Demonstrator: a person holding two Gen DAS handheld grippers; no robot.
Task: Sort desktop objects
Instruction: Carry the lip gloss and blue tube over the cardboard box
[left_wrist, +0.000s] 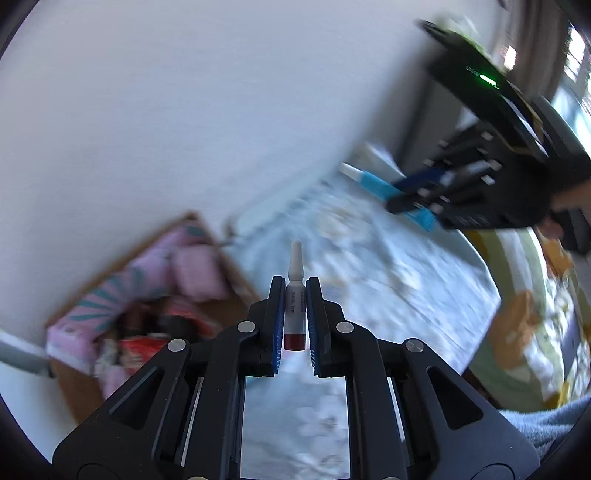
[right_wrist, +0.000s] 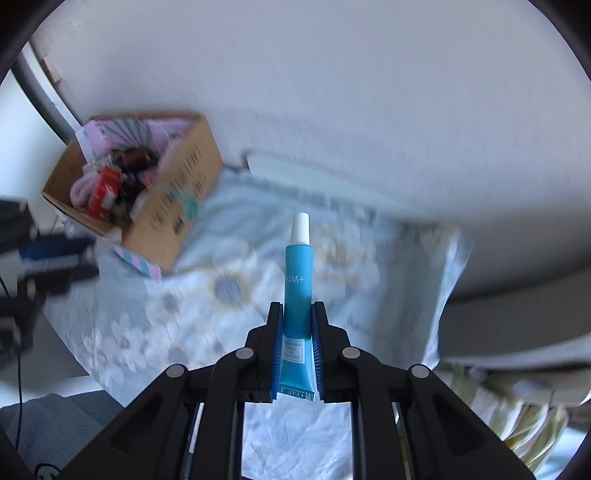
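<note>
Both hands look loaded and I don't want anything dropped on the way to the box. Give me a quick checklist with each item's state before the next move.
1. Left gripper closed on the small vial: ok, clamped between both fingers.
2. Right gripper closed on the blue tube: ok, white cap pointing away.
3. Both items lifted off the floral cloth: ok.
4. Cardboard box open on top: ok, flaps are out of the way.
5. Room left in the box: cannot tell, it already holds several things and the view is blurred.
6. The two grippers apart from each other: ok, in the left wrist view.
</note>
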